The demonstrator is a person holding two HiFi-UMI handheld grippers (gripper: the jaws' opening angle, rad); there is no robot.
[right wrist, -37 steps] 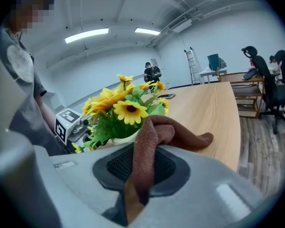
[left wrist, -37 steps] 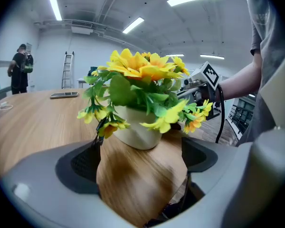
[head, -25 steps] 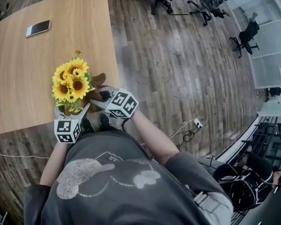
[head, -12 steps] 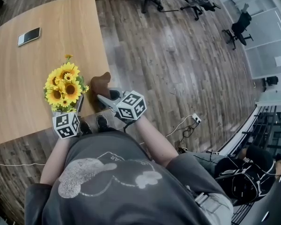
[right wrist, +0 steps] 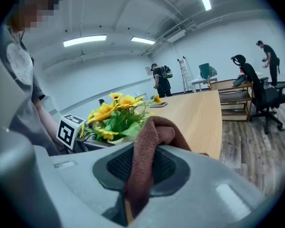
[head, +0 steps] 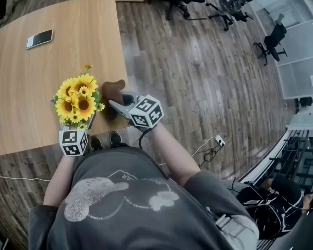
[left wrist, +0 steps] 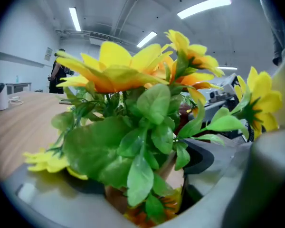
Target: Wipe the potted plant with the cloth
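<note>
While the right gripper's (head: 117, 104) fingers pinch the cloth (head: 113, 88), the left gripper's (head: 79, 125) wide-apart fingers have just been closing around the potted plant (head: 77, 99).

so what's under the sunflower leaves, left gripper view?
Part of a tan pot shows beneath the leaves; they cover its rim and most of its wall.

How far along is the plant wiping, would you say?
Done: the right tool is clamped on the brown cloth. In hand: the left tool's jaws have just been closing either side of the pot; a firm grip isn't clear yet. Left: the wiping itself, since the cloth hangs beside the sunflowers, apparently not touching them.
</note>
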